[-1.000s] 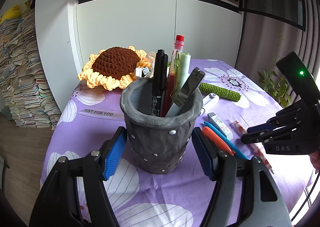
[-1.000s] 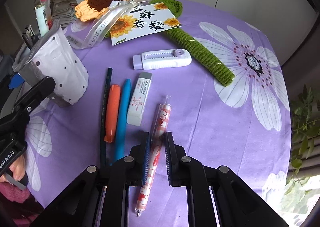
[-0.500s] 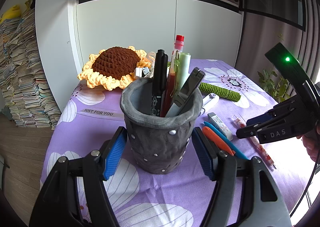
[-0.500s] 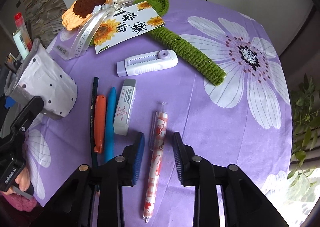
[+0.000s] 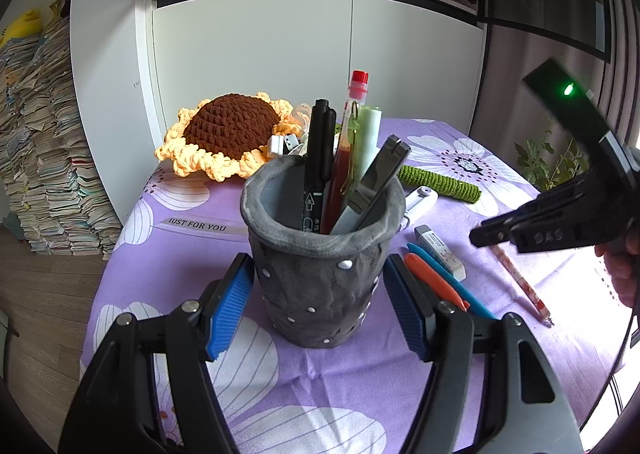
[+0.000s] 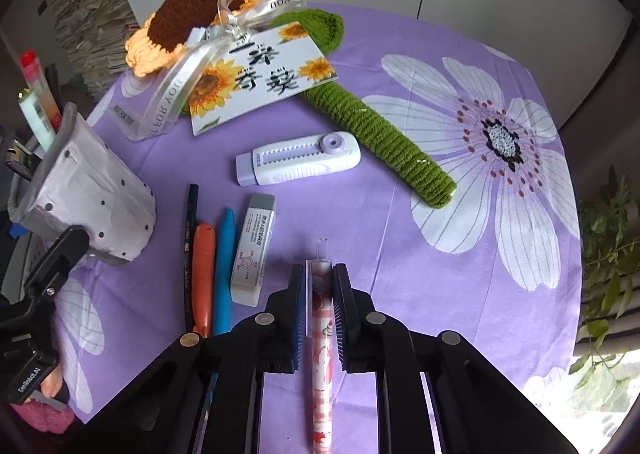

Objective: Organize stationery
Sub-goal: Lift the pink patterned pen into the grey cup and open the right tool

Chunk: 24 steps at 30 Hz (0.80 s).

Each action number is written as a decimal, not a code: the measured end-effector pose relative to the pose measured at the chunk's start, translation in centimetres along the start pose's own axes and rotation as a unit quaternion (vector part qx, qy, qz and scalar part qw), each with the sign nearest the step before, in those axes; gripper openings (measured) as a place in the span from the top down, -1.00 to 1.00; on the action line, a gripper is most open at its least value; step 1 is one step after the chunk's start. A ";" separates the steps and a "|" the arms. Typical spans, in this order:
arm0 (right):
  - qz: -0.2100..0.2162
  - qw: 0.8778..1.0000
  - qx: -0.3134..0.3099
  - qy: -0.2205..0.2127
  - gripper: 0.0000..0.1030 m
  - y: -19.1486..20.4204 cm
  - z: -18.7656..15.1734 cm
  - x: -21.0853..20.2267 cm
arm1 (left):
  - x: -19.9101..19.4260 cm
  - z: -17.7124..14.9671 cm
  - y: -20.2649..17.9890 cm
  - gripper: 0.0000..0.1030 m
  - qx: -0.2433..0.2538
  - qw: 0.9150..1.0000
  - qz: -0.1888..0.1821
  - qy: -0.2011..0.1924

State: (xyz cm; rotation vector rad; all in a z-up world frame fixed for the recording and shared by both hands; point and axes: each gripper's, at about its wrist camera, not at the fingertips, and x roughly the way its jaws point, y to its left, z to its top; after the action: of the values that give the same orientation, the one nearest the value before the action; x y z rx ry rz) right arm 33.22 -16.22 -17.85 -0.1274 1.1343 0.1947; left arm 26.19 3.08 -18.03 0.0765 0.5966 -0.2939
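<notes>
A grey dotted pen cup (image 5: 320, 254) holds several pens and stands between the pads of my open left gripper (image 5: 320, 302), which do not touch it. The cup also shows in the right wrist view (image 6: 92, 206). My right gripper (image 6: 318, 310) is closed to a narrow gap around a red-and-white patterned pen (image 6: 322, 354); whether the pads press on it I cannot tell. The pen (image 5: 520, 282) lies on the purple flowered cloth (image 6: 440, 294). Beside it lie a white eraser (image 6: 254, 254), a blue pen (image 6: 225, 270), an orange pen (image 6: 202, 278) and a dark pencil (image 6: 191, 238).
A white-lilac correction tape (image 6: 298, 164) lies further back. A crocheted sunflower (image 6: 200, 14) with green stem (image 6: 380, 134), ribbon and card (image 6: 260, 74) lies at the back. White cabinets (image 5: 280, 74) stand behind the table; paper stacks (image 5: 40, 134) rise at left.
My right gripper opened and drew back from the patterned pen half a second ago, then came down again and narrowed around it. The left gripper and cup have not moved.
</notes>
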 end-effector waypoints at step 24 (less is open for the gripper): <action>0.145 0.935 -0.064 -0.318 0.79 7.9 0.8 -19.8 | 0.0 0.1 -0.1 -0.30 0.000 1.000 0.000 0.000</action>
State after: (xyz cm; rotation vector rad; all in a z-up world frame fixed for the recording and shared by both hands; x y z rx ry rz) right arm 24.14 -10.09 0.50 -0.0064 0.4859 0.5340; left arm 26.19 3.00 -17.99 0.0763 0.5958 -0.2947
